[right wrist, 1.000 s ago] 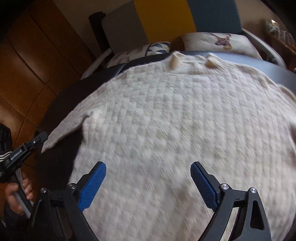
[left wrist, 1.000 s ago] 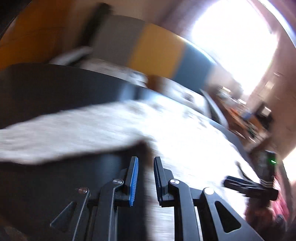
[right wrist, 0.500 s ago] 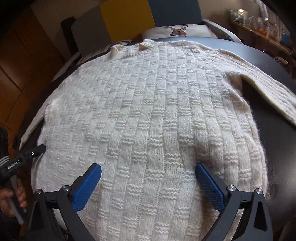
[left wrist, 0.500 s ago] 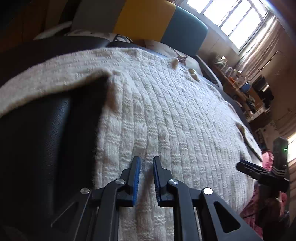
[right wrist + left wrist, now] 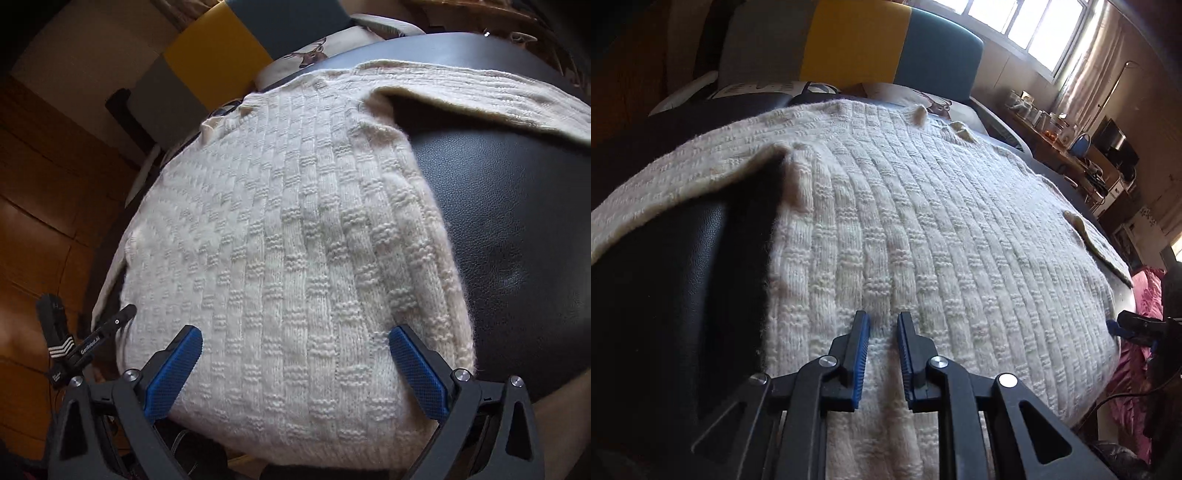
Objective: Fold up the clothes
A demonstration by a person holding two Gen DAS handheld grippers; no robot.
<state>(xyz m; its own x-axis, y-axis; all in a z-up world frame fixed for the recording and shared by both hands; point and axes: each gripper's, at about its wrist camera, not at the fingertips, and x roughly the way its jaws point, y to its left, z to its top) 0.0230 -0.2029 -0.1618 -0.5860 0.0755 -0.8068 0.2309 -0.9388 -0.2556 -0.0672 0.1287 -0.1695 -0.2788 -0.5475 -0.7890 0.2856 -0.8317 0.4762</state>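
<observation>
left sleeve (image 5: 665,192): spread out to the side over the black padded surface (image 5: 665,295); thin and floppy, so it will trail and sag if lifted by the cuff alone.
left claw (image 5: 882,325): jaws nearly together with a narrow gap between them, nothing held; it hovers above the hem near the sweater's left edge.
sweater (image 5: 923,229): cream, chunky basket-weave knit, lying flat and spread wide on the surface, collar at the far end. Judged soft, limp and stretchy, with some weight — it will drape and pull long under its own load, not hold a crease.
where to grip: probably at the hem corners or side seams, pinching a good thickness of knit; the fuzzy yarn should not slip, though it may snag.
right claw (image 5: 295,350): jaws spread as wide as they go, empty — the hem lies below and between them.
right sleeve (image 5: 480,96): laid out sideways over the black surface.
</observation>
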